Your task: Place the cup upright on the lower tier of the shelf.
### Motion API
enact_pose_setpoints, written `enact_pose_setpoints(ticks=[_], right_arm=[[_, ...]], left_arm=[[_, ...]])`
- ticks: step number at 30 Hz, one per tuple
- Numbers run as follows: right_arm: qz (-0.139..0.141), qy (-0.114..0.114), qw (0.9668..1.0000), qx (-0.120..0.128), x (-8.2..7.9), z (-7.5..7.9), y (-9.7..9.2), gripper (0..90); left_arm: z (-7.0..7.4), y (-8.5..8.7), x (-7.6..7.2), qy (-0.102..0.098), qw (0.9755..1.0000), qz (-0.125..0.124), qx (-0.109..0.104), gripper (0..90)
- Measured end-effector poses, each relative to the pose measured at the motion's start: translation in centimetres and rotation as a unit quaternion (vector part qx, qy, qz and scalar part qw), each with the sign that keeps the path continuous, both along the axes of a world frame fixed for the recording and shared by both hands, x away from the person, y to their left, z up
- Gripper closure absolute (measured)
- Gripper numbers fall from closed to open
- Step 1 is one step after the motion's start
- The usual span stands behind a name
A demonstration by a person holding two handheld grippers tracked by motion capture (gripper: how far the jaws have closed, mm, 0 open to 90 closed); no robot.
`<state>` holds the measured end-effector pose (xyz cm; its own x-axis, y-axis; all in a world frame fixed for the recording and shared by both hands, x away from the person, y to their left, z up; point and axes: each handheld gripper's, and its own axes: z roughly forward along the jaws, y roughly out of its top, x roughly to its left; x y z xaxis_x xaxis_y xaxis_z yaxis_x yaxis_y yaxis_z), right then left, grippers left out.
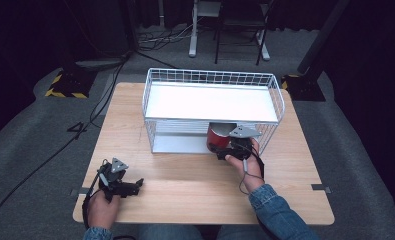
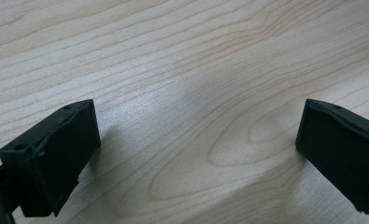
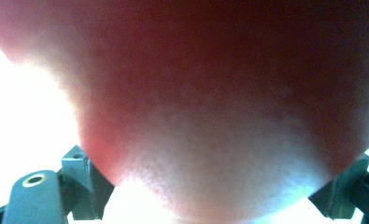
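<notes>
Wooden desk (image 1: 185, 175), carrying a white wire rack (image 1: 212, 107) with a flat white shelf on top. Red cup (image 1: 217, 139) stood at the rack's lower tier, front right, gripped between the jaws of the right claw (image 1: 228, 150), its red wall pressed close against that claw's camera. Left claw (image 2: 196, 140) lay low over bare desk near the front left edge, jaws spread wide and holding nothing
</notes>
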<state>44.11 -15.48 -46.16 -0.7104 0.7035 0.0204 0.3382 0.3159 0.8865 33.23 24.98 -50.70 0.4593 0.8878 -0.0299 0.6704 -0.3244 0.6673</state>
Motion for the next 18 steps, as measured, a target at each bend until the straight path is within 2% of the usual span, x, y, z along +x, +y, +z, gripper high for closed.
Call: enact_pose_setpoints(ticks=[5, 7, 16, 18], right_arm=[[-0.003, -0.005, 1.0000, 0.004, 0.8, -0.4, 0.9, 17.2], [0.000, -0.010, 0.9999, -0.002, 1.2, -0.6, 1.3, 17.2], [-0.009, -0.009, 0.9999, -0.001, 2.3, -1.1, 2.5, 17.2], [-0.015, -0.017, 0.9997, -0.002, 2.6, -1.2, 2.7, 17.2]], left_arm=[[0.0, 0.0, 0.0, 0.000, 1.0000, 0.000, 0.000, 0.1], [0.0, 0.0, 0.0, 0.000, 1.0000, 0.000, 0.000, 0.1], [0.0, 0.0, 0.0, -0.001, 1.0000, 0.000, 0.000, 0.1], [0.0, 0.0, 0.0, -0.001, 1.0000, 0.001, 0.000, 0.1]])
